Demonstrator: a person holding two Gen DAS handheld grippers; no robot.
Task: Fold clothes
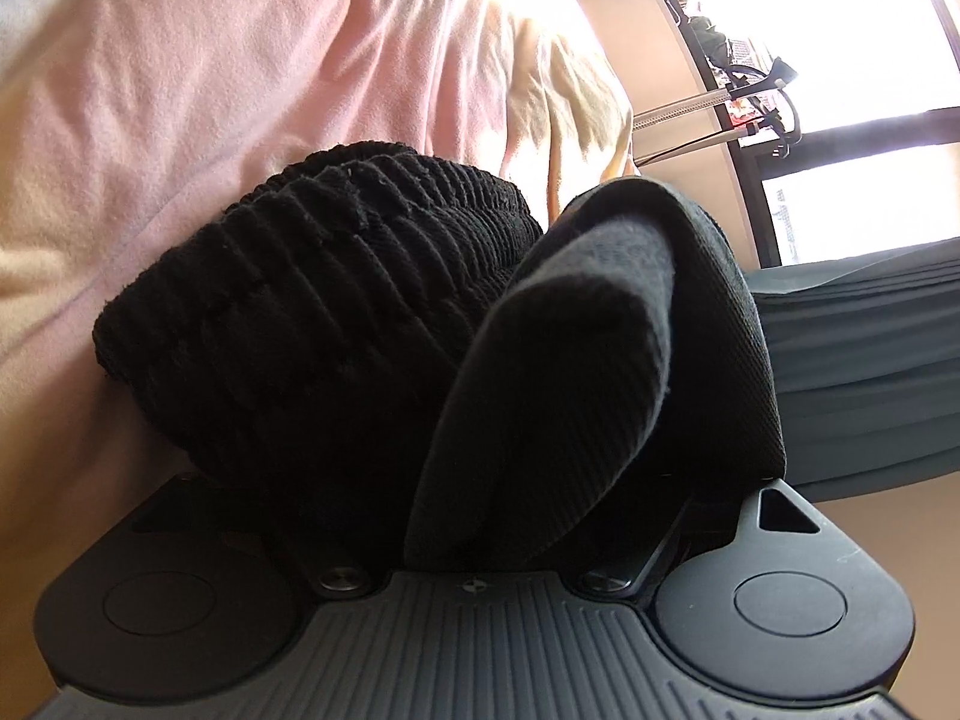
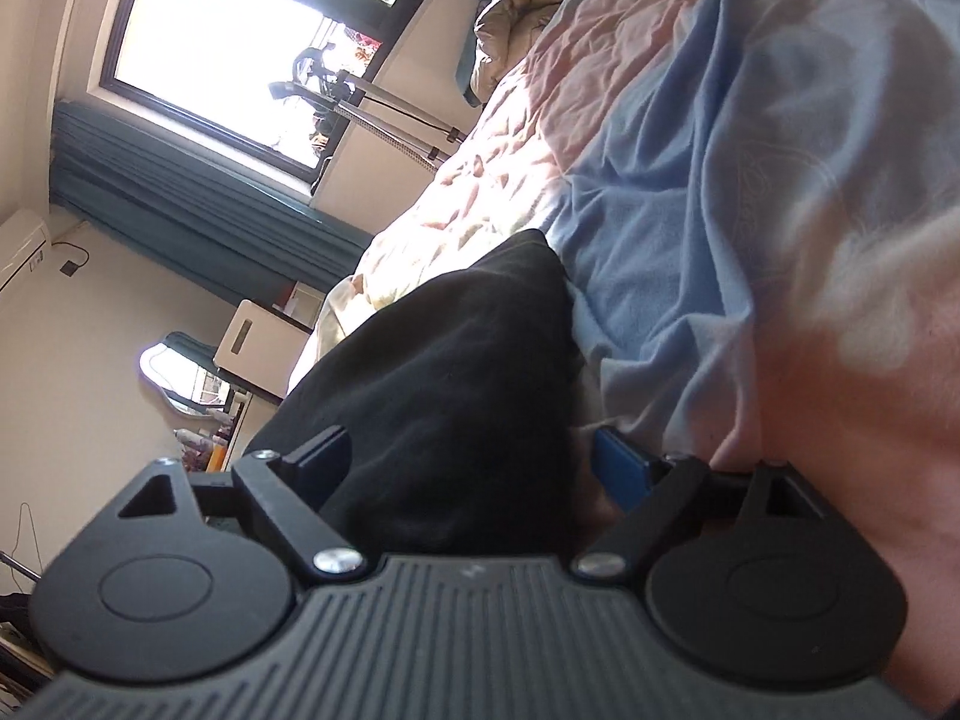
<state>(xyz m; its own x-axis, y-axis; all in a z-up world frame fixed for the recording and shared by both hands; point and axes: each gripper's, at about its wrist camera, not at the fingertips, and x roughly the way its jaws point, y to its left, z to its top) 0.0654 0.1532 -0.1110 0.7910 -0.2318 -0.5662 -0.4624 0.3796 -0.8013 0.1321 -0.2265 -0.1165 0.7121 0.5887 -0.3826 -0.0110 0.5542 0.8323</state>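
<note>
Pink, rumpled bed sheet (image 1: 210, 90) on the left, sunlit window (image 1: 840, 60) beyond. Black ribbed knit garment (image 1: 312, 288) bunched against the left claw (image 1: 480, 480), whose fingers are buried, so its state is unclear. The right claw (image 2: 474, 468) stands apart, rolled sideways, dark cloth (image 2: 450, 372) between its fingers.

Both wrist views close over black garment (image 1: 336, 300), shared window (image 2: 240, 42) behind.

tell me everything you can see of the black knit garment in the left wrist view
The black garment is dark ribbed knit, bunched into a rounded heap on the pink bedding. A smoother, finer-woven flap folds up on its right side. It fills the space just ahead of the left gripper, hiding the fingers, so contact cannot be told.
</note>
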